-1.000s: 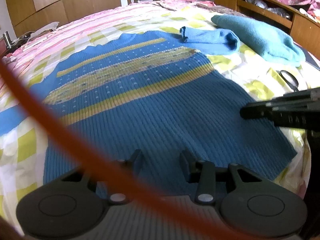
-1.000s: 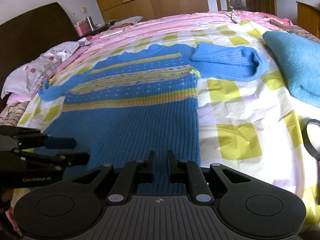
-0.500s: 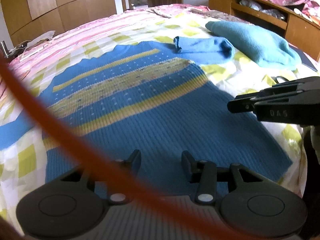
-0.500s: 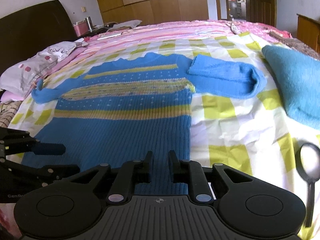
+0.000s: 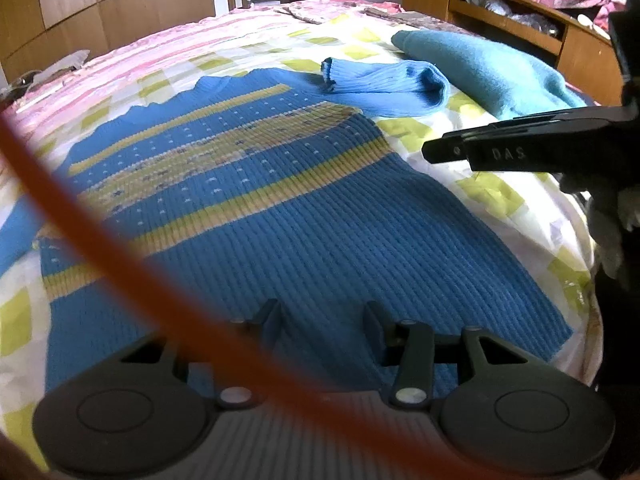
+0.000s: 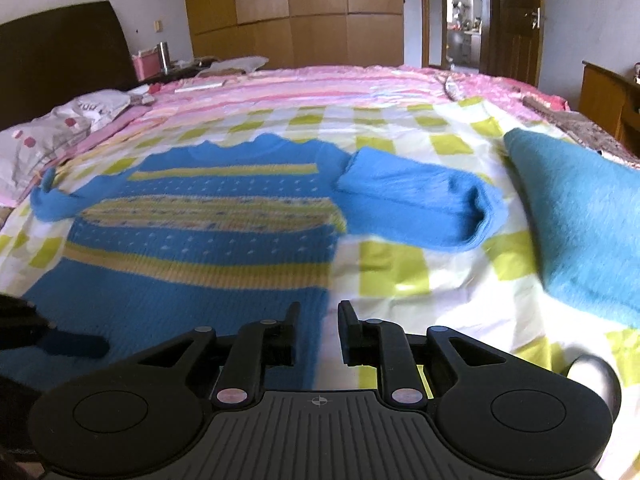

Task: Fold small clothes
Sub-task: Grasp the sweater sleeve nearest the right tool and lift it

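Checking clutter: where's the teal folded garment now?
Right side of both views: the teal folded garment lies on the checked sheet, just right of the blue sweater's folded sleeve.

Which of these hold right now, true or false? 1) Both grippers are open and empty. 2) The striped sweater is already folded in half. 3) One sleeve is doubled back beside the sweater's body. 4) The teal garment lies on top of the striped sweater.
1) True: the left gripper and right gripper stand open with nothing between the jaws.
2) False: the striped sweater lies spread flat on the checked sheet.
3) True: the sleeve is folded back on itself at the sweater's right side.
4) False: the teal garment lies apart, on the sheet beyond that sleeve.
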`<state>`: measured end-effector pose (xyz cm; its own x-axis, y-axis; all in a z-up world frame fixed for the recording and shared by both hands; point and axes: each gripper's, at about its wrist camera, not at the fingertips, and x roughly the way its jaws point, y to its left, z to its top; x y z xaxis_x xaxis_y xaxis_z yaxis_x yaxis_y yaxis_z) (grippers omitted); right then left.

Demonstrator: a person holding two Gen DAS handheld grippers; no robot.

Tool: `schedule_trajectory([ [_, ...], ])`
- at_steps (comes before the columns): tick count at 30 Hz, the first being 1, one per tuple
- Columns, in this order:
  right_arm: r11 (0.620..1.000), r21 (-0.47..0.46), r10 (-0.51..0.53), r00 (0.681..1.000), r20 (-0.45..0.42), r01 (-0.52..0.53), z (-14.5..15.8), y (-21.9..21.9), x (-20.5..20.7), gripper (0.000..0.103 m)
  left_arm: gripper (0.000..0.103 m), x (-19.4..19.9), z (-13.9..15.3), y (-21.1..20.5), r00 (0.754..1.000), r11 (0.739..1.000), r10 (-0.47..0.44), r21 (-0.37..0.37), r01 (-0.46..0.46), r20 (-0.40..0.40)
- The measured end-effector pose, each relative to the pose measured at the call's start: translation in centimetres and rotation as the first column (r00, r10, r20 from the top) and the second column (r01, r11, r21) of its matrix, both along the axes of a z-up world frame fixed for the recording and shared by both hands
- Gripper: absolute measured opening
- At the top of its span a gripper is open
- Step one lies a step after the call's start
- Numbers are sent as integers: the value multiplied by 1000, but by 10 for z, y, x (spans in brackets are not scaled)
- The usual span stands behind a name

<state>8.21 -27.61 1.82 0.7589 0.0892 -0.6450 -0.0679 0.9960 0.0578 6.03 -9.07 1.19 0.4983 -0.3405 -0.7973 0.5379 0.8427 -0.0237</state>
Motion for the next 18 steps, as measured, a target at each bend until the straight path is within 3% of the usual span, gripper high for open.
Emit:
schedule_trajectory([
  [4,999,-32,-4,1000,22,5,-1,-4,9,21,52,2,2,2,1000,999,-1,-35,1,-5],
  [11,982,-187,48,995,91,-30,5,-4,44,25,52,17,8,1,1000,994,5,-108,-4,8],
  [18,933,-355,108,989,103,-65,-10,10,85,28,52,39,2,2,999,983,38,-179,-41,-22],
])
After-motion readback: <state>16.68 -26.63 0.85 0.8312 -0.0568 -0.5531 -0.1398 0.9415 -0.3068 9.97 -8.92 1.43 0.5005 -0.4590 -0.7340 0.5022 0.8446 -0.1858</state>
